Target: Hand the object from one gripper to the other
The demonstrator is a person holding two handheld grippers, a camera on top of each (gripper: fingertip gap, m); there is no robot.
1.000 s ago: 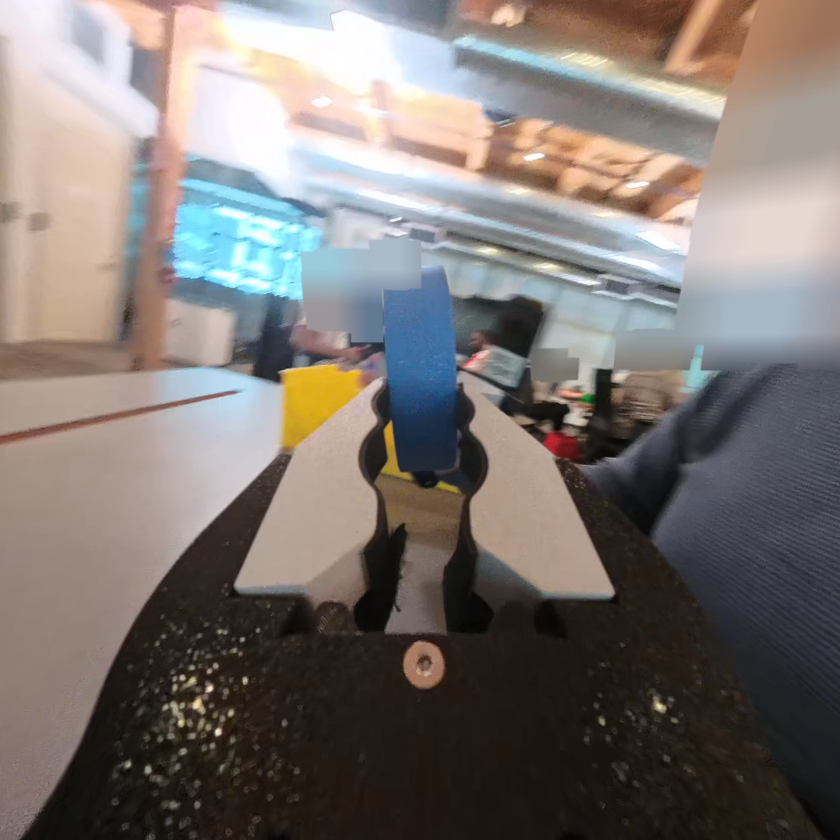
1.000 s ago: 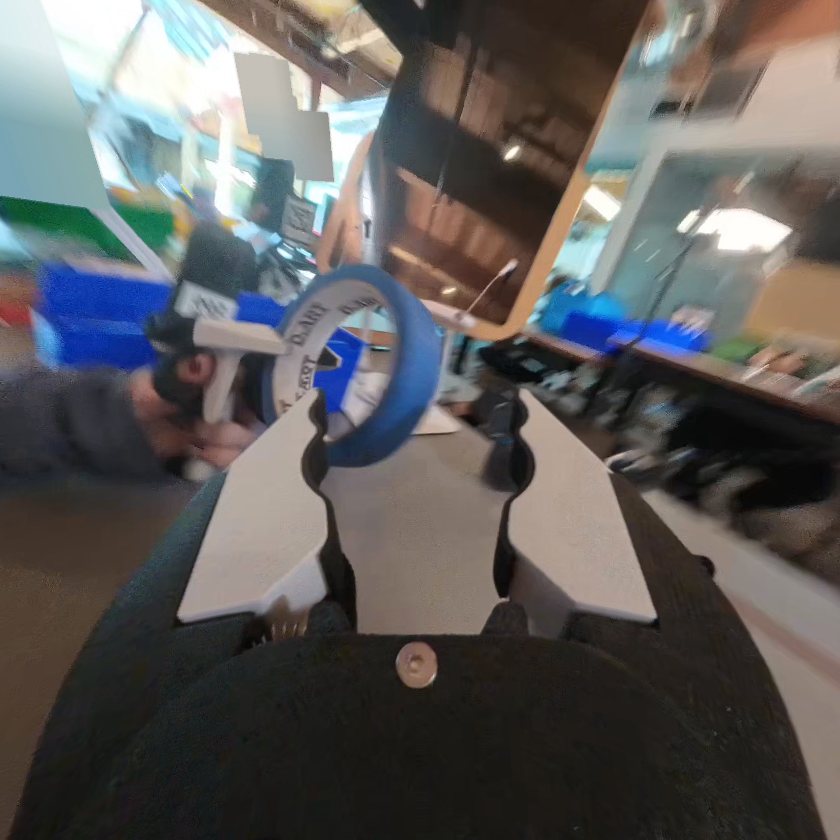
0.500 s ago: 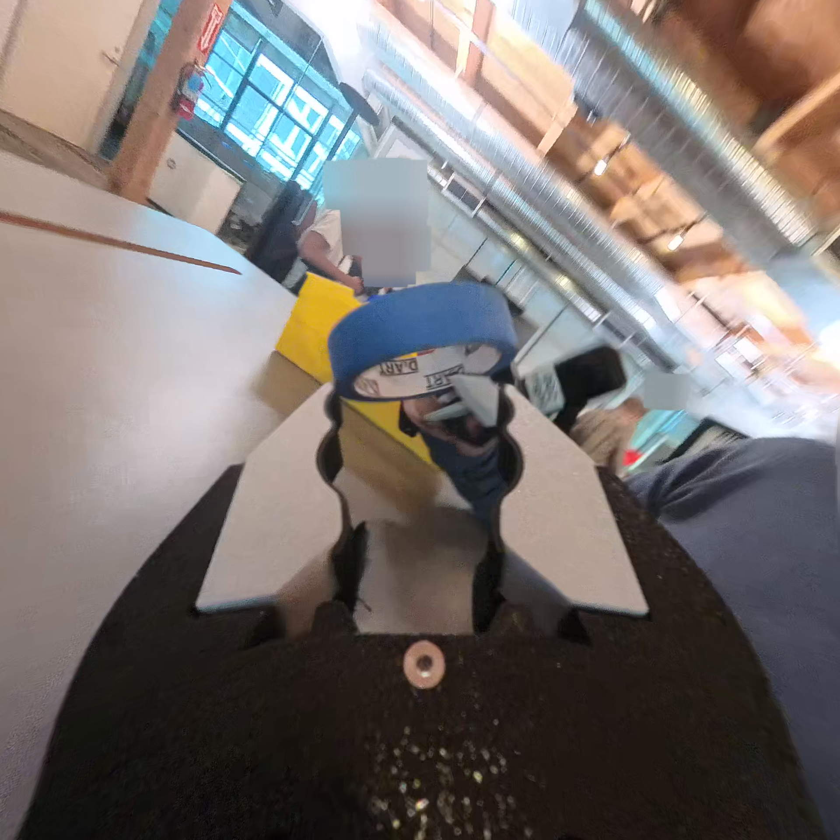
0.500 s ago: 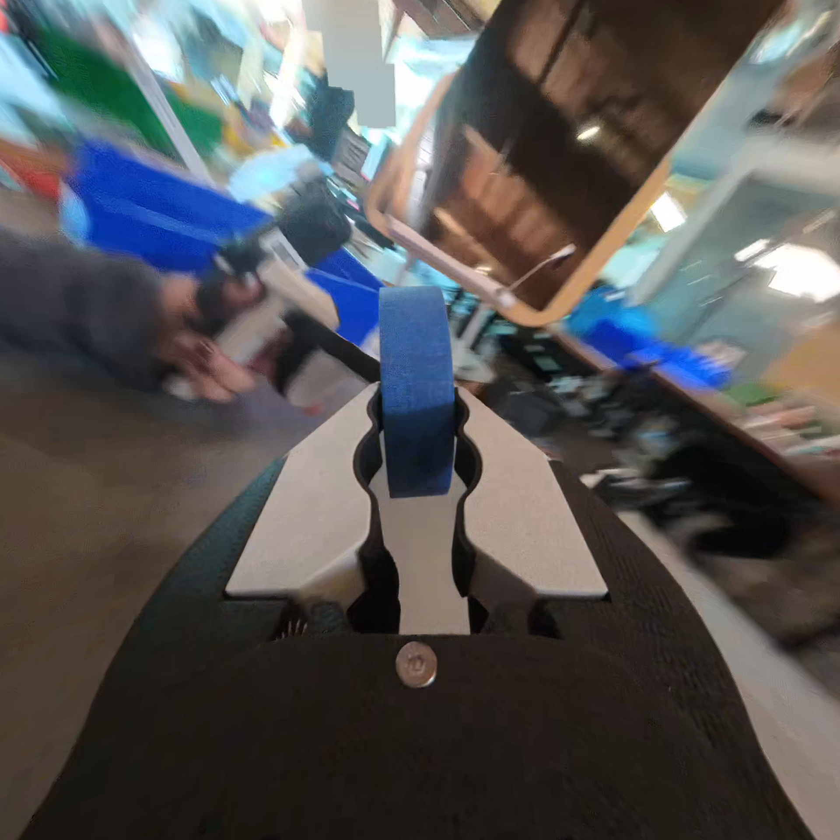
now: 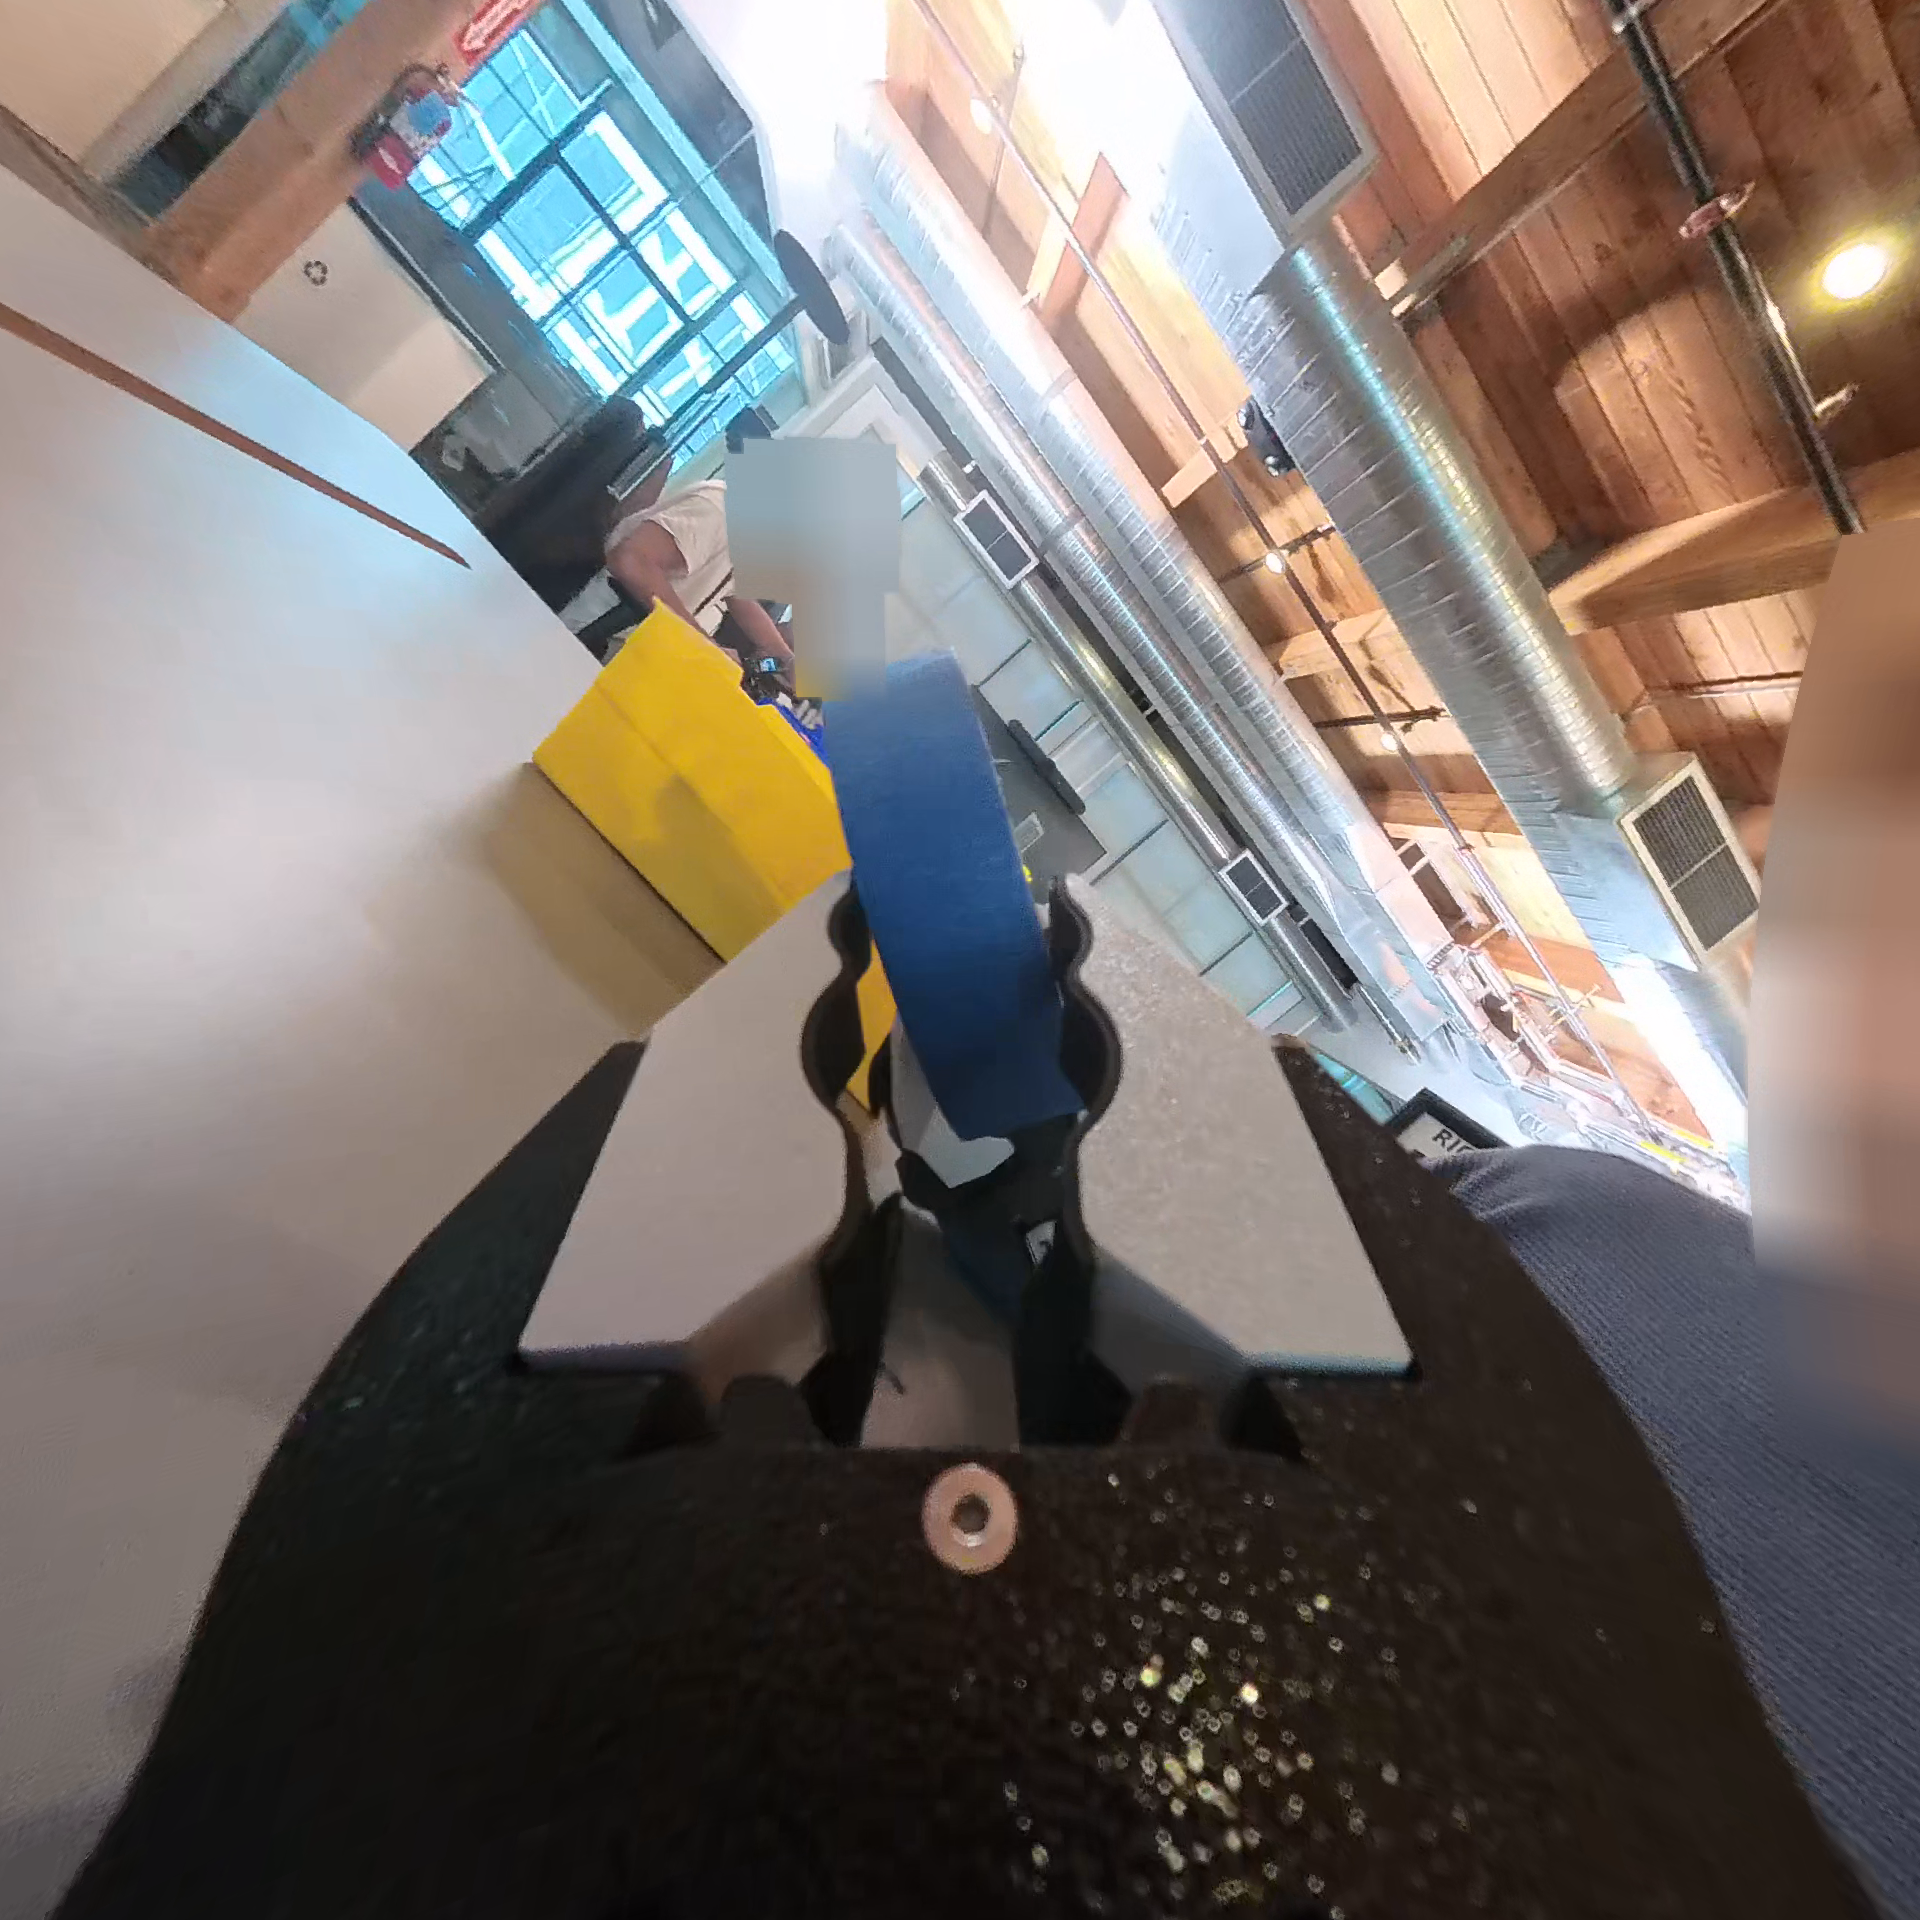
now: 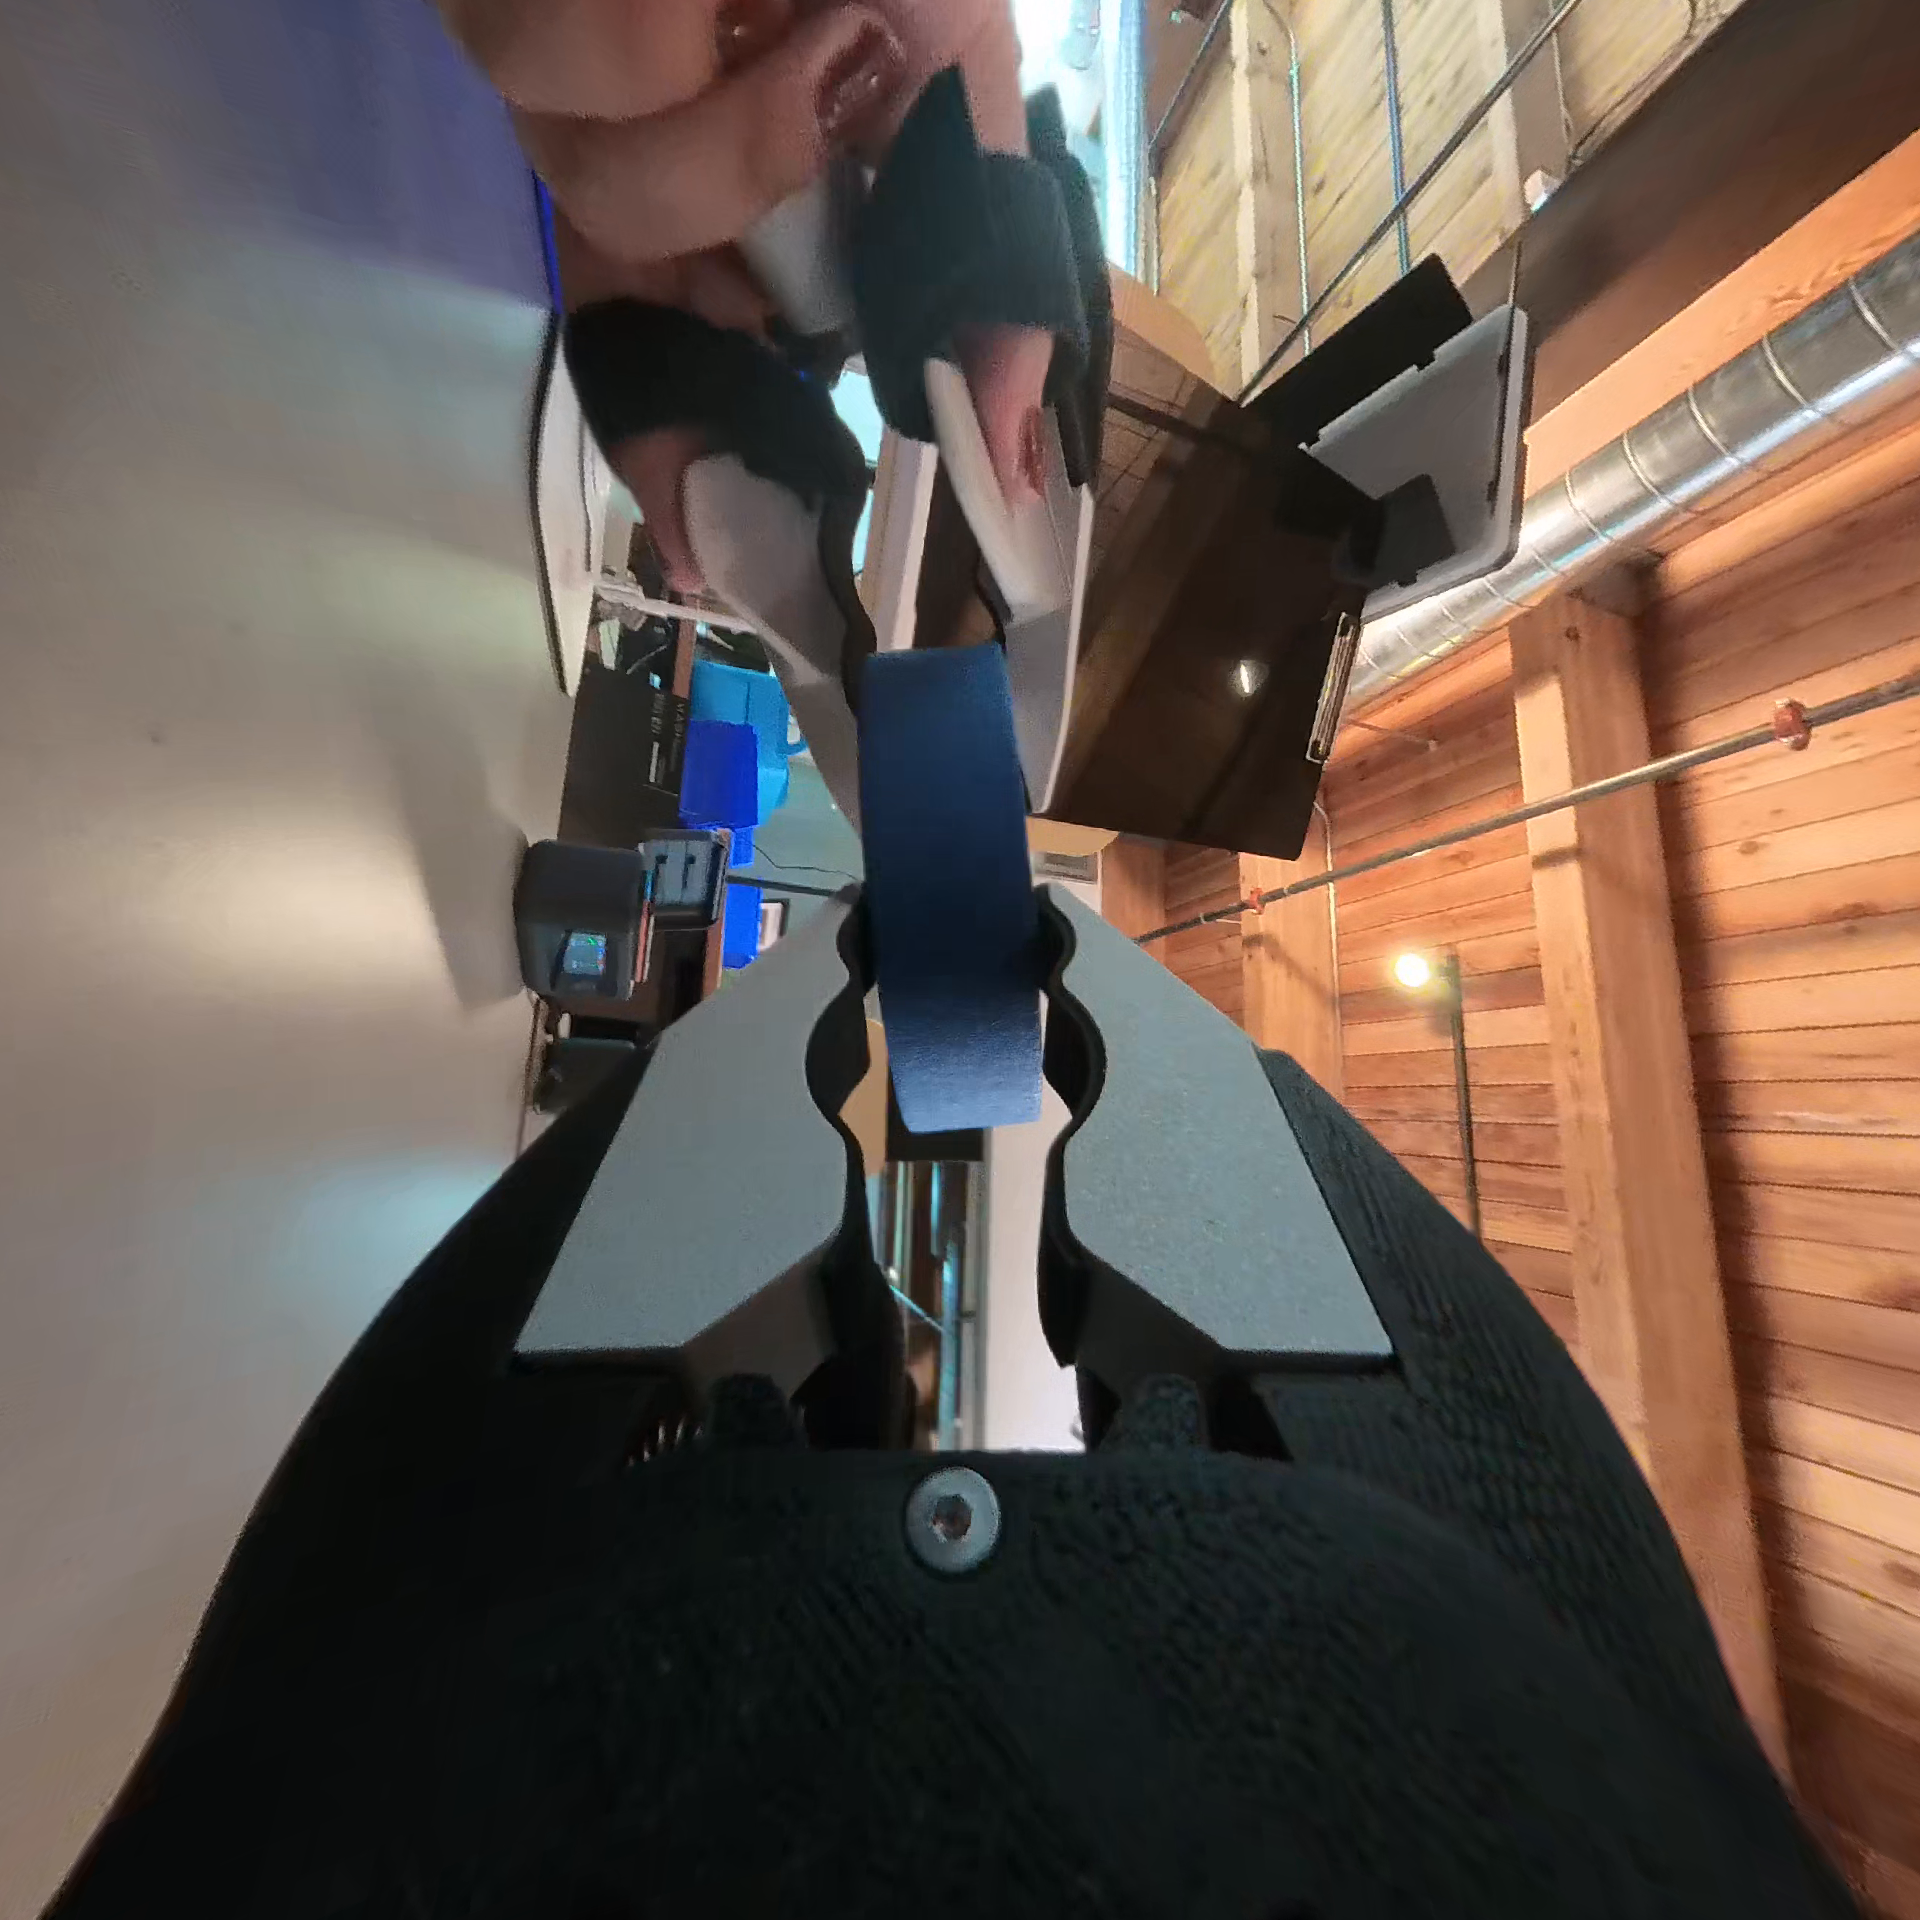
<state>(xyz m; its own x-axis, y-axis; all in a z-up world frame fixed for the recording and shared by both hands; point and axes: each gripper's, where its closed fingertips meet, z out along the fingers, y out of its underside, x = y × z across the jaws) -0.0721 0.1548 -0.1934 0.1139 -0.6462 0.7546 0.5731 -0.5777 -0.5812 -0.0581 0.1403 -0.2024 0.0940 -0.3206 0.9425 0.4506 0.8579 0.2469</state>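
A roll of blue tape (image 5: 935, 883) stands edge-on between the fingers of my left gripper (image 5: 945, 888), which is shut on it. In the right wrist view the same roll (image 6: 945, 987) sits between the fingers of my right gripper (image 6: 945, 899), also shut on it. The left gripper (image 6: 930, 727) shows there from the far side, its grey fingers (image 6: 769, 582) on either side of the roll's far edge. Both grippers hold the roll in the air, facing each other. The roll's inside is hidden.
A white table (image 5: 208, 831) runs along the left, with a yellow bin (image 5: 686, 790) at its far end and a person behind it. A blue sleeve (image 5: 1662, 1403) is at the right. A hand (image 6: 675, 135) holds the left gripper. A black device (image 6: 582, 925) sits on the table.
The left gripper, open half a second ago, has closed on the roll that the right gripper holds. Both grippers have rolled sideways and tilted up.
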